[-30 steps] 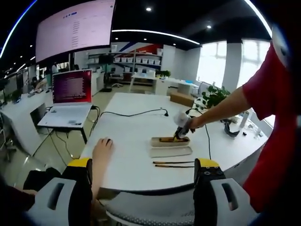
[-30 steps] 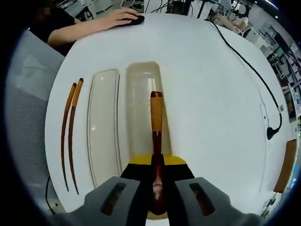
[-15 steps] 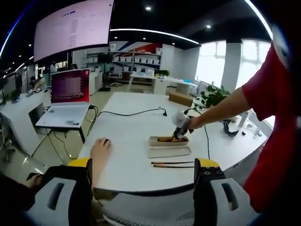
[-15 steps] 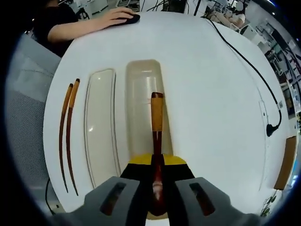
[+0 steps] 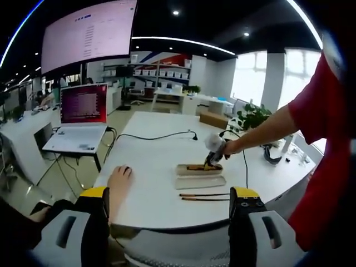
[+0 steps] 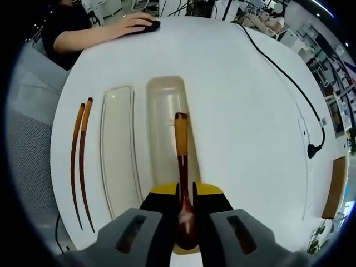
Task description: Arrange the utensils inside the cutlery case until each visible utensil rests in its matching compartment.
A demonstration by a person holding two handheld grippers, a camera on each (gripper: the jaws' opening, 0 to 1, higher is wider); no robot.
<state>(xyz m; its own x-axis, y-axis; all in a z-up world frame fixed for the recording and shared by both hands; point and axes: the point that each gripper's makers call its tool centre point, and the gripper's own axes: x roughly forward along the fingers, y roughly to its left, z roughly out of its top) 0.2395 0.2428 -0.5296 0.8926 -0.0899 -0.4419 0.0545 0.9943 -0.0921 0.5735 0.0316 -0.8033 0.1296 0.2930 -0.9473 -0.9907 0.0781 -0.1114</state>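
Open-plan office, white round-ended counter with a black cable running across it.

Item 1: cutlery case base, long translucent tray, lying on the counter in front of the right tongs.

Item 2: case lid, pale, same long shape, lying just beside the base and parallel to it, on the left in the right gripper view.

Item 3: wooden spoon, dark bowl, lighter orange handle end. Bowl end clamped between the jaws of the right tongs; handle reaches forward over the base, tip about midway along the tray. Whether the handle touches the tray floor cannot be told.

Item 4: pair of wooden chopsticks, dark with lighter tops, side by side on the bare counter beyond the lid, near the counter edge, outside the case.

Item 5: left tongs, held back from the counter edge, jaws well apart, nothing between them. In the left gripper view the case, spoon and chopsticks appear small near the counter's near edge, with the right tongs at the tray.

Item 6: another person's hand resting on a black mouse at the counter's far side.

Item 7: open laptop, red screen, on a separate desk; large wall screen above.
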